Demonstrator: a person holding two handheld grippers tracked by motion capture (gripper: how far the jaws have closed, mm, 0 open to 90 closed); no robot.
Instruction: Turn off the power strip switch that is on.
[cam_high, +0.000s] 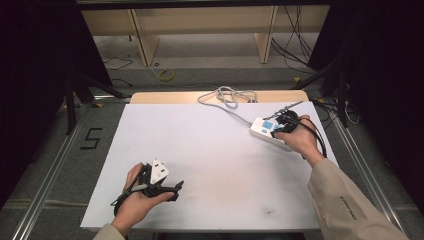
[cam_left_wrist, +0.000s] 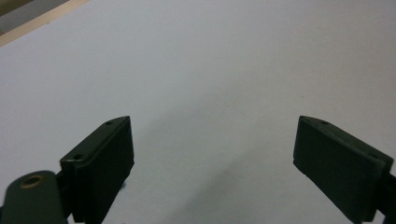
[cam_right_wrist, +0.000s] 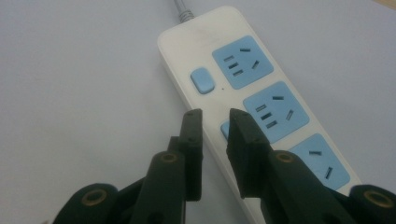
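**Right gripper over the power strip, left gripper idle**

The high view takes in the whole counter (cam_high: 210, 165), a white sheet over a wooden top. The power strip (cam_high: 267, 131) lies near the far right edge, and its grey cord (cam_high: 227, 96) runs back to a loose coil at the far edge. The right hand (cam_high: 300, 137) holds the right gripper (cam_high: 280, 125) on top of the strip, hiding part of it. At the near left, the left hand (cam_high: 137, 197) holds the left gripper (cam_high: 170, 187) low over bare counter, well apart from the strip.

The right gripper view gives what the high view cannot: the strip (cam_right_wrist: 252, 93) up close, white with blue sockets and a blue switch (cam_right_wrist: 202, 80) beside the first socket. The right gripper (cam_right_wrist: 215, 122) points at the strip's edge beside the second socket. Its jaws stand a narrow gap apart with nothing clamped between them; the strip's white body shows through the gap. Whether the tips touch the strip cannot be told.

The left gripper view shows the left gripper (cam_left_wrist: 212, 130) with jaws wide apart and nothing between them but the white counter (cam_left_wrist: 210, 60), whose wooden edge (cam_left_wrist: 42, 21) shows at the top left corner.
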